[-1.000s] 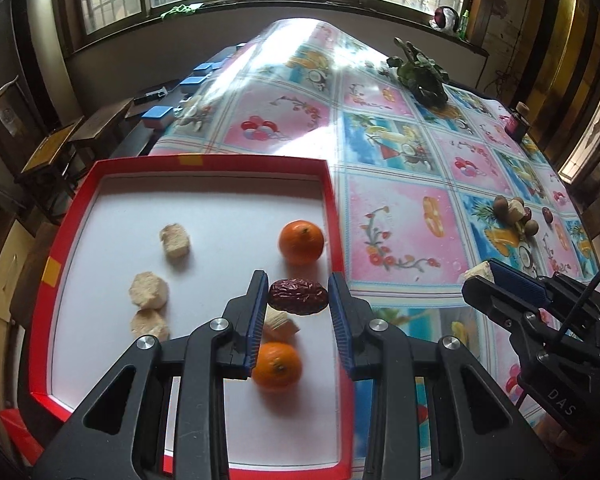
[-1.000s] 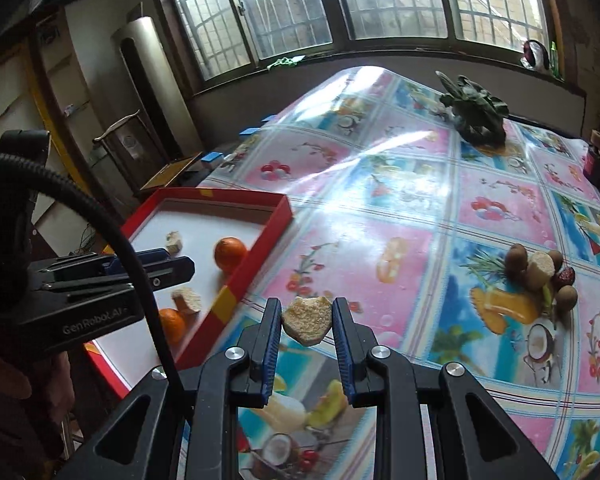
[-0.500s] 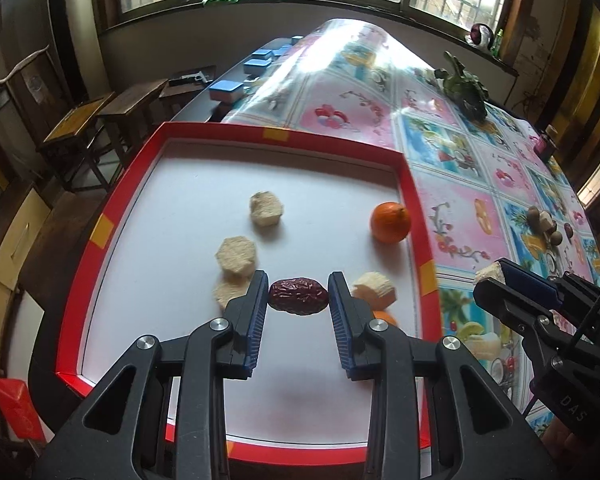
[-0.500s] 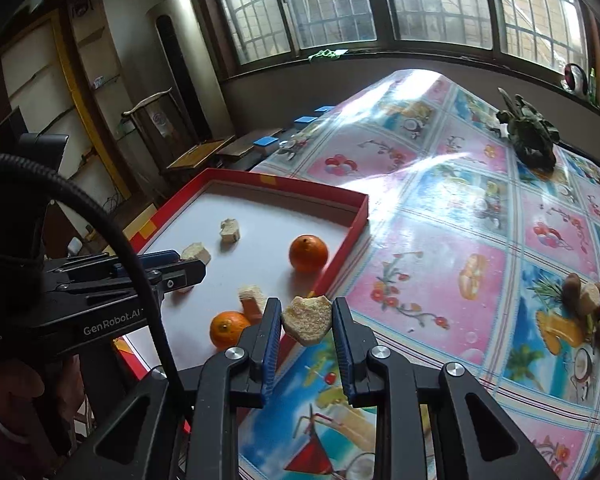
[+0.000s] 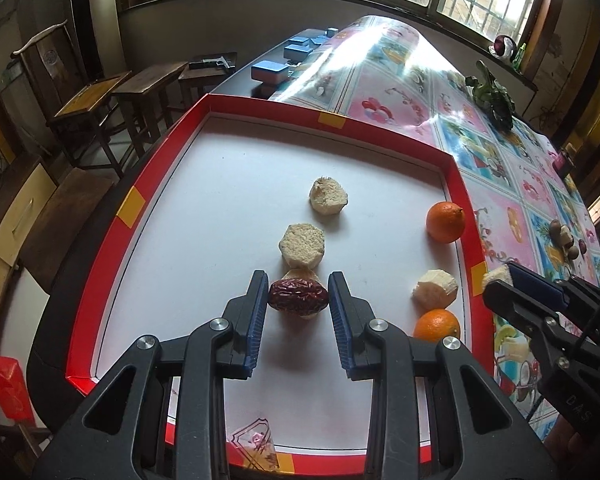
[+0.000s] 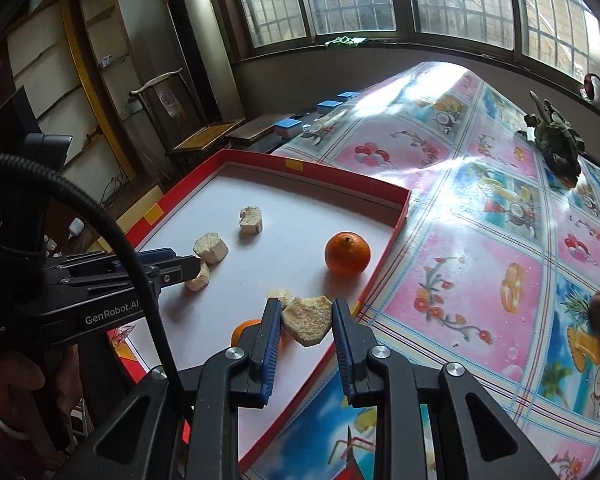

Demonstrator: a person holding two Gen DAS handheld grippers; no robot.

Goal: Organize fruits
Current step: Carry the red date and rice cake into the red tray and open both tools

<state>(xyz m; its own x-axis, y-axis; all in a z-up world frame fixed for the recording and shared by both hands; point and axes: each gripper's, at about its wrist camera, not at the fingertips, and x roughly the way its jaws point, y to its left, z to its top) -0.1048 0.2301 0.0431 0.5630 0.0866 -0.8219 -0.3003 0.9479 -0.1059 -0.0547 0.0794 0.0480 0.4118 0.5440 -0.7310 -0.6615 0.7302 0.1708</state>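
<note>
My left gripper [image 5: 298, 302] is shut on a dark red date [image 5: 298, 301] and holds it above the red-rimmed white tray [image 5: 148, 184], over the row of pale fruit chunks [image 5: 301, 245]. My right gripper [image 6: 306, 320] is shut on a pale fruit chunk [image 6: 307, 319] above the tray's near right rim [image 6: 384, 264]. The tray holds two oranges [image 5: 445, 222] [image 5: 436, 324] and several pale chunks [image 5: 436, 288]. The right gripper also shows at the right of the left wrist view [image 5: 500, 280].
The table has a glossy fruit-print cloth [image 6: 500, 240]. A small pile of fruits [image 5: 568, 240] lies on it to the right. A dark green plant ornament [image 6: 556, 140] stands at the far side. Blue boxes [image 5: 270, 72] and wooden stools [image 5: 140, 92] are beyond the tray.
Both grippers moved left over the tray, each still holding its fruit. The date now hangs over the row of pale chunks; the right gripper's chunk reached the tray's right rim.
</note>
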